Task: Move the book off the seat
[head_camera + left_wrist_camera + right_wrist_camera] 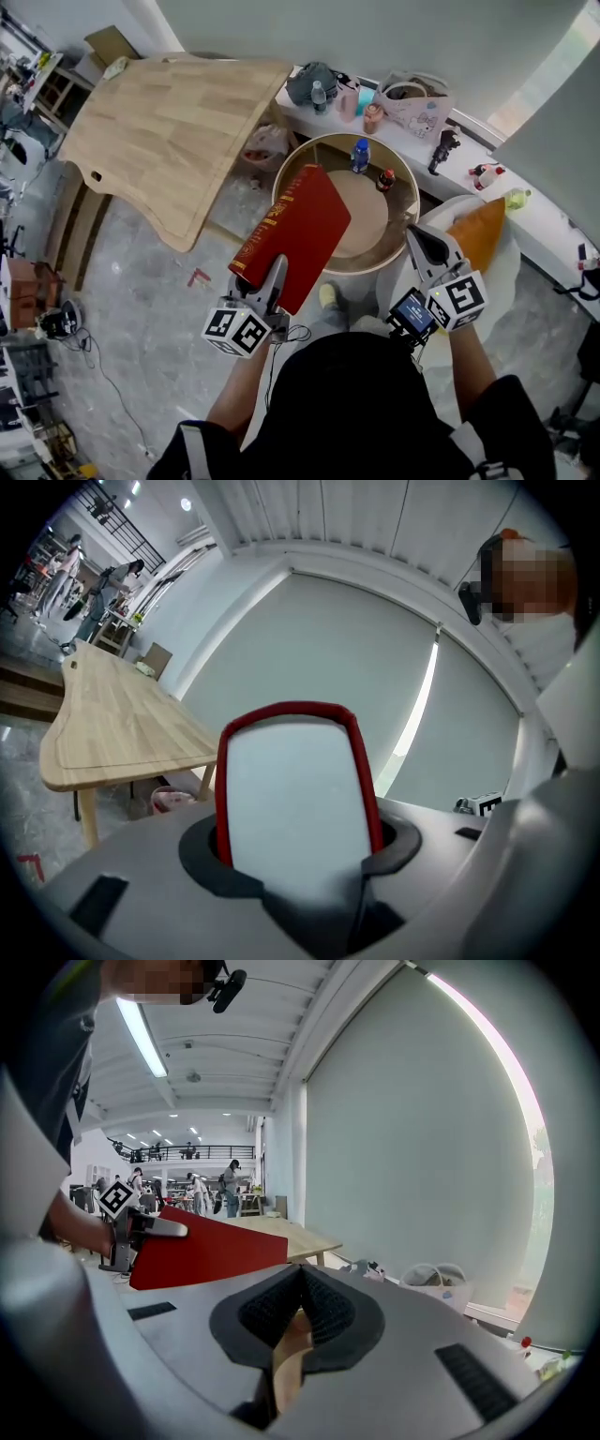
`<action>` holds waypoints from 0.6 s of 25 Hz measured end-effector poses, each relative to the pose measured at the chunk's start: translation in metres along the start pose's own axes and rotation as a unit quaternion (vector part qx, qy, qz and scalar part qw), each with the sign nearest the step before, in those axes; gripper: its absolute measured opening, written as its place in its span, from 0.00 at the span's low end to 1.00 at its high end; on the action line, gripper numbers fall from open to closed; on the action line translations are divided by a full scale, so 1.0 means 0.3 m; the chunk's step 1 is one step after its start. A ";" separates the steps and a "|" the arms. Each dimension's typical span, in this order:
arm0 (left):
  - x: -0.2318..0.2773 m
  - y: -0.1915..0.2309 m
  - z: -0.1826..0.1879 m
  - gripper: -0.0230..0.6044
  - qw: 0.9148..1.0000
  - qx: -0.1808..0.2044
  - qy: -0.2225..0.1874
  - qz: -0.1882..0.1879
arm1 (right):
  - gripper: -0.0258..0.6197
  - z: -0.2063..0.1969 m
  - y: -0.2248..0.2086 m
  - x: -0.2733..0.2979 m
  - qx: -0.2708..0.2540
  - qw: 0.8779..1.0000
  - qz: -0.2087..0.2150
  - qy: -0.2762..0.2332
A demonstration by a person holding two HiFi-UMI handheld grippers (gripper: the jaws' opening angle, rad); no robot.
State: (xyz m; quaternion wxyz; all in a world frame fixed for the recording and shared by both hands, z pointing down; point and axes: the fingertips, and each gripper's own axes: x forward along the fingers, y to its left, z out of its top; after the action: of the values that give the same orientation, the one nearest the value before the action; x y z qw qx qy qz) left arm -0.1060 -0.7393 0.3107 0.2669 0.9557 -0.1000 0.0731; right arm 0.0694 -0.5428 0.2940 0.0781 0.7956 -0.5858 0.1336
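Left tongs (276, 274) clamp the lower edge of the red hardcover book (298, 225), tilted over the round wooden table (323, 141). Right tongs (422, 242) are closed, apart from the book.

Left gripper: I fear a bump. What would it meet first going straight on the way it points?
Beyond the red book it grips, probably the grey blind; depth is unclear.

red book (300, 225) hides part of the round table (367, 216); left gripper (276, 272) covers the book's near edge.
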 end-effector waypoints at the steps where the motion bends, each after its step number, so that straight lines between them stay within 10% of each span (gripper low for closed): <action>1: 0.017 0.012 -0.002 0.44 1.000 -0.001 0.004 -0.004 | 0.06 0.000 -0.002 0.013 -0.001 1.000 -0.003 0.001; 15: 0.311 0.129 -0.250 0.44 0.990 -0.055 0.123 -0.049 | 0.06 -0.126 -0.150 0.115 0.013 0.999 -0.037 0.022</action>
State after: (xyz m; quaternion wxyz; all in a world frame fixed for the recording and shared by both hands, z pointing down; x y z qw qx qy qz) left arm -0.0308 -0.7466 0.4115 0.3324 0.9272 -0.0229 0.1712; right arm 0.1172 -0.5500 0.3421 0.0856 0.8146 -0.5520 0.1562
